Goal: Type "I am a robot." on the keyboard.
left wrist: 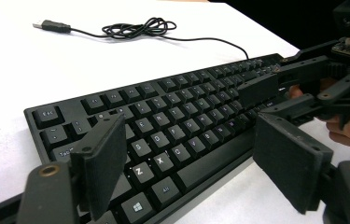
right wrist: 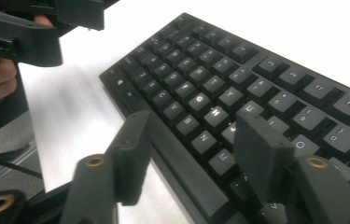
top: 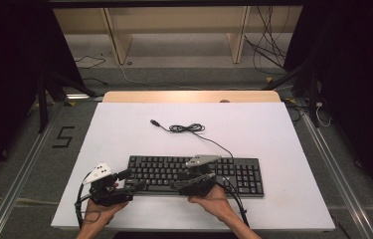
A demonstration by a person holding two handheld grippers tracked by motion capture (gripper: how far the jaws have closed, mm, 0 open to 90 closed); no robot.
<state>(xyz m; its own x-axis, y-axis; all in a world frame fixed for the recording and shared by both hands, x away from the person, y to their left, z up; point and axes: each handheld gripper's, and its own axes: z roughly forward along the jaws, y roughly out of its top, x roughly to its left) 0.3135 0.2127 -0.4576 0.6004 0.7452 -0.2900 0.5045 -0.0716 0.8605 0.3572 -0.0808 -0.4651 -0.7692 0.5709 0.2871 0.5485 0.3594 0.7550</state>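
Note:
A black keyboard point(top: 194, 174) lies across the near half of the white table top point(top: 124, 134). Its thin black cable point(top: 189, 128) runs back in a loose coil to a USB plug point(top: 154, 122). My left gripper point(top: 132, 180) is open at the keyboard's left front corner; in the left gripper view its jaws point(left wrist: 189, 140) stand wide apart above the lower-left keys point(left wrist: 158, 154). My right gripper point(top: 181, 180) is open too. In the right gripper view point(right wrist: 193, 126) one jaw hangs in front of the keyboard's front edge and the other over the bottom key rows point(right wrist: 210, 144).
A wooden strip point(top: 191, 96) borders the table's far edge. Beyond it stand pale shelf legs point(top: 117, 42) with loose cables point(top: 268, 50) on the floor. Dark stands point(top: 49, 89) flank the table. The far half of the table holds just the cable.

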